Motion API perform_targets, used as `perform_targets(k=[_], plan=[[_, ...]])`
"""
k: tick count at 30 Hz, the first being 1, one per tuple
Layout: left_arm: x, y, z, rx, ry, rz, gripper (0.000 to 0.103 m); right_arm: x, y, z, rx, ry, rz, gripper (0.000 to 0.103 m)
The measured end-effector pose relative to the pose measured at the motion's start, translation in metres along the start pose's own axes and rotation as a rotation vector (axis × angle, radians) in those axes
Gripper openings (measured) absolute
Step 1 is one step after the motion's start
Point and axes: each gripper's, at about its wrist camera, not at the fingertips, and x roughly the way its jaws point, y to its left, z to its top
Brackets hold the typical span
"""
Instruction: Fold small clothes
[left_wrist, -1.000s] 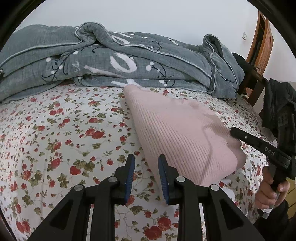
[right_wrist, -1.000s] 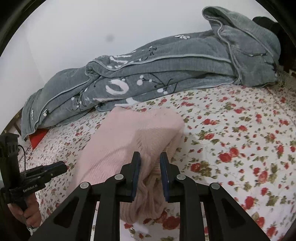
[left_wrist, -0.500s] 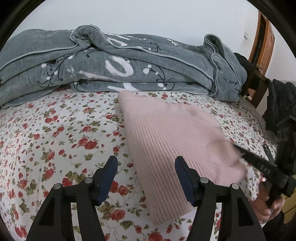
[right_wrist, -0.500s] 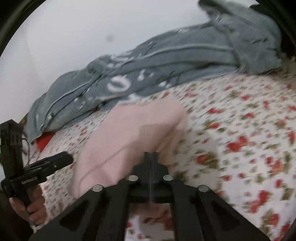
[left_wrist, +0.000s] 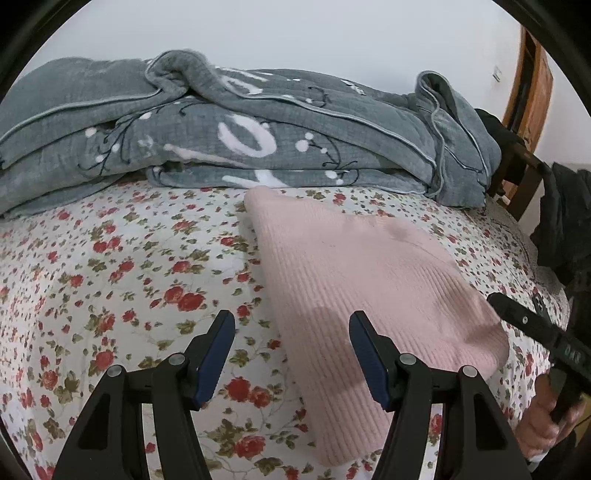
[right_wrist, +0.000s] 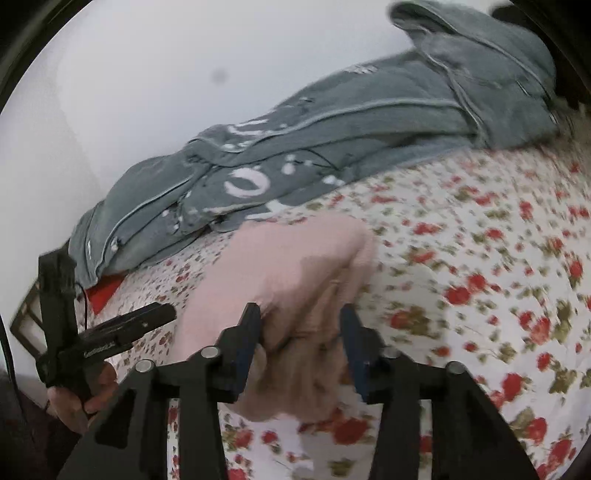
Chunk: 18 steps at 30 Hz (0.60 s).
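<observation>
So the left wrist view is sharp and shows stuff the right one doesn't: a wooden door frame (left_wrist: 532, 77) at the far right, a dark wooden chair (left_wrist: 517, 173) by the bed's edge, and dark clothing (left_wrist: 565, 221) hanging there. The right wrist view is smeared, but it catches a red thing (right_wrist: 105, 291) poking out under the end of the grey quilt (right_wrist: 332, 144), plus a framed object (right_wrist: 26, 321) at the left edge that I can't make out.

The surface is a bed with a white sheet (left_wrist: 110, 280) covered in red roses, the quilt heaped along the back against a plain pale wall (left_wrist: 295, 33).

The pink ribbed knit garment (left_wrist: 369, 288) lies folded on the sheet, in front of the quilt. The left tongs (left_wrist: 291, 354) hang over its near left edge with the jaws well apart, holding nothing; the right-hand finger (left_wrist: 369, 365) sits over the pink knit and the other one over bare sheet. The right tongs (right_wrist: 301, 345) have just been opening: the jaws are partly spread with a bunched corner of the garment between them, apparently no longer clamped. A hand (right_wrist: 77, 398) grips the left tool's handle.
</observation>
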Motion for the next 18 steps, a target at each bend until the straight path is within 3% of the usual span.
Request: perform_targets(k=[2,3,4,5,7,13,15,18], plan=[[-0.001,0.008,-0.001,-0.022,0.004,-0.008,0.062,0.009,0.014,0.000,-0.043,0.011,-0.016,0.045],[-0.001,0.011,-0.001,-0.029,0.006,-0.014,0.062,0.015,0.018,-0.001,-0.054,0.028,-0.019,0.040],[-0.002,0.014,-0.002,-0.037,0.008,-0.018,0.062,0.022,0.019,-0.001,-0.059,0.046,-0.024,0.023],[-0.002,0.017,-0.002,-0.045,0.009,-0.019,0.062,0.028,0.020,-0.002,-0.061,0.066,-0.030,0.015],[-0.004,0.022,-0.002,-0.055,0.008,-0.025,0.062,0.031,0.019,-0.002,-0.069,0.078,-0.037,0.012],[-0.007,0.027,-0.002,-0.063,-0.002,-0.038,0.062,-0.002,0.012,0.002,-0.047,-0.013,-0.004,0.000],[-0.008,0.027,-0.002,-0.063,-0.001,-0.042,0.062,-0.006,0.012,0.001,-0.048,-0.032,-0.034,0.000],[-0.007,0.025,-0.002,-0.061,0.001,-0.048,0.062,-0.003,0.010,0.000,-0.025,0.011,0.000,0.008]])
